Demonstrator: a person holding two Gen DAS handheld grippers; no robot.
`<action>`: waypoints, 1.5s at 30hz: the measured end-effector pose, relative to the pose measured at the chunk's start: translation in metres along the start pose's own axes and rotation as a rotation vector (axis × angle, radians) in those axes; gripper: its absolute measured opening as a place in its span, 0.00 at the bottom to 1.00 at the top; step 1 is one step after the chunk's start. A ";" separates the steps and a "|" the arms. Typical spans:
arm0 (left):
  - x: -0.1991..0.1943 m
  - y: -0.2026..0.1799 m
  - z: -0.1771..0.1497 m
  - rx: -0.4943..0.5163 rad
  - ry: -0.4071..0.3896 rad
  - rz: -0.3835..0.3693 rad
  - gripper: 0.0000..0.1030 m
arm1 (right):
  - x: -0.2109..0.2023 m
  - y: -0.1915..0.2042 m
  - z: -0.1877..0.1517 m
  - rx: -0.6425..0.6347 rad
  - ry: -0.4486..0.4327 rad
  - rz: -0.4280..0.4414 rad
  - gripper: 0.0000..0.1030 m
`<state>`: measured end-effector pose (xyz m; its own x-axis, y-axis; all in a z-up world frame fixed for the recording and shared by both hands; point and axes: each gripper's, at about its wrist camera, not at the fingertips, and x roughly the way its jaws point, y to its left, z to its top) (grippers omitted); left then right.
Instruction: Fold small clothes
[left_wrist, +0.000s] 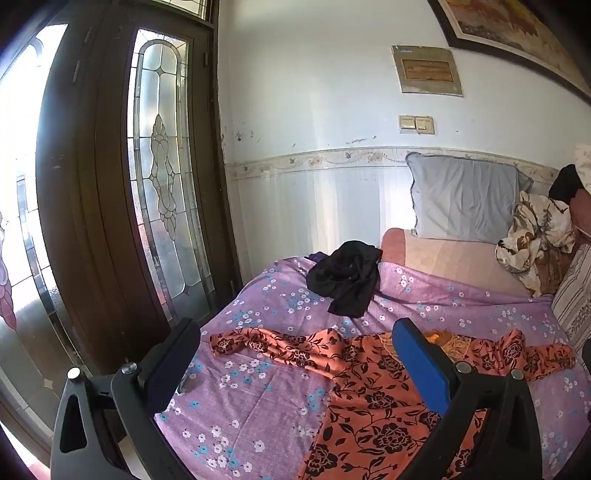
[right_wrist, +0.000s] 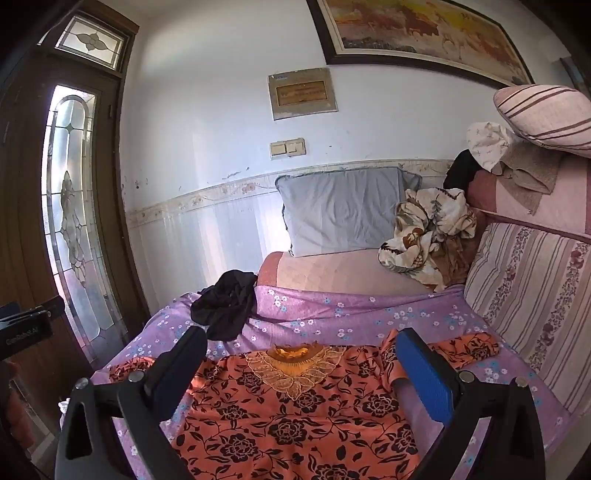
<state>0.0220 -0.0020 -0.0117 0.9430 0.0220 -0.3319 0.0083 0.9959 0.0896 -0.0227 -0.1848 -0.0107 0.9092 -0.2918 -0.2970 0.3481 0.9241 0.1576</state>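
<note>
An orange top with a black flower print (left_wrist: 369, 398) lies spread flat on the purple flowered bedsheet (left_wrist: 258, 406), sleeves stretched out to both sides. In the right wrist view the top (right_wrist: 295, 417) shows its embroidered neckline toward the pillows. My left gripper (left_wrist: 297, 339) is open and empty, held above the top's left sleeve. My right gripper (right_wrist: 301, 349) is open and empty, held above the top's chest. A crumpled black garment (left_wrist: 345, 282) lies further up the bed; it also shows in the right wrist view (right_wrist: 225, 306).
A grey pillow (right_wrist: 343, 210) leans on the wall behind a pink bolster (right_wrist: 343, 269). A crumpled cream and brown blanket (right_wrist: 428, 236) and striped cushions (right_wrist: 524, 280) are at the right. A wooden door with leaded glass (left_wrist: 159, 177) stands left of the bed.
</note>
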 end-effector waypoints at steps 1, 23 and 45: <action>0.000 0.000 -0.001 0.000 0.000 0.001 1.00 | 0.000 0.001 -0.002 -0.001 -0.002 0.000 1.00; 0.017 -0.004 -0.006 0.004 0.031 0.001 1.00 | 0.015 0.004 -0.008 -0.017 0.019 -0.004 1.00; 0.037 -0.007 -0.010 0.013 0.073 0.002 1.00 | 0.039 0.009 -0.015 -0.018 0.063 -0.010 1.00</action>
<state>0.0537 -0.0078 -0.0344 0.9162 0.0304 -0.3997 0.0116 0.9947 0.1023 0.0119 -0.1843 -0.0354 0.8893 -0.2859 -0.3569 0.3527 0.9256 0.1371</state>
